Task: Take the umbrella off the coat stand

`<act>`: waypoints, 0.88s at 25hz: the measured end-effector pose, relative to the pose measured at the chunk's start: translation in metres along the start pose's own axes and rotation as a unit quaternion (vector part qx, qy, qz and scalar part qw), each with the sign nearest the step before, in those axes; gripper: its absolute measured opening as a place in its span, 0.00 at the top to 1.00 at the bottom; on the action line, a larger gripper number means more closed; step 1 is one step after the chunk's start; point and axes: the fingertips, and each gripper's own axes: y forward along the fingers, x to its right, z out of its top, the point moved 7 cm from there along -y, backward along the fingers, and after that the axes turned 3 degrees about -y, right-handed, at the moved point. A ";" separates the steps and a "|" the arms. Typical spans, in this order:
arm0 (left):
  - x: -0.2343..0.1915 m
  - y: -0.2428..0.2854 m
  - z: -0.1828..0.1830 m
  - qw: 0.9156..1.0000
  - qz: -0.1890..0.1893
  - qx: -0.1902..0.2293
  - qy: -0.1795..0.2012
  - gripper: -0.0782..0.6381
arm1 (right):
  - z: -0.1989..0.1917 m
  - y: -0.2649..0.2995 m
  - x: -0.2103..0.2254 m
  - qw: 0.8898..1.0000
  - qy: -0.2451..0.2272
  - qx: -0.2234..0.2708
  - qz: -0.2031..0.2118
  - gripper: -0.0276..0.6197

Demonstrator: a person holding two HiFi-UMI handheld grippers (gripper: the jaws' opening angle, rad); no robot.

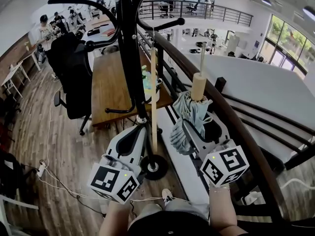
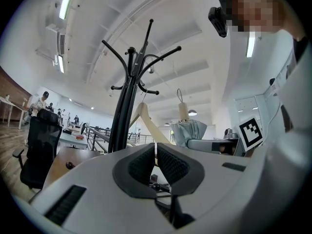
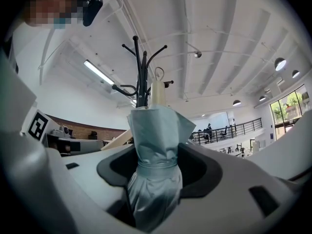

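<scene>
The folded pale blue umbrella (image 1: 189, 113) with a wooden handle (image 1: 198, 86) is upright between the jaws of my right gripper (image 1: 189, 126), which is shut on its cloth (image 3: 155, 155). Its cord loop (image 2: 179, 95) rises above the handle, just right of the black coat stand's (image 1: 127, 53) hooks; whether it touches one I cannot tell. A wooden hanger (image 1: 153, 97) hangs on the stand. My left gripper (image 1: 140, 128) sits low beside the pole, its jaws (image 2: 155, 156) pressed together with only a thin sliver between them.
The stand's round base (image 1: 153, 166) is on the wood floor by my feet. A wooden table (image 1: 109, 85) and black office chair (image 1: 74, 77) are to the left. A curved railing (image 1: 221, 107) runs along the right. Cables (image 1: 49, 178) trail on the floor.
</scene>
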 end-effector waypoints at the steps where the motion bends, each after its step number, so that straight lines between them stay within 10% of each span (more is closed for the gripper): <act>1: 0.002 -0.003 -0.002 1.000 -0.003 -0.003 -0.001 0.86 | -0.002 -0.004 -0.003 1.000 0.002 -0.002 -0.002 0.55; 22: 0.020 -0.028 -0.019 0.999 -0.018 -0.033 -0.025 0.86 | -0.017 -0.038 -0.046 0.999 0.007 -0.023 0.023 0.55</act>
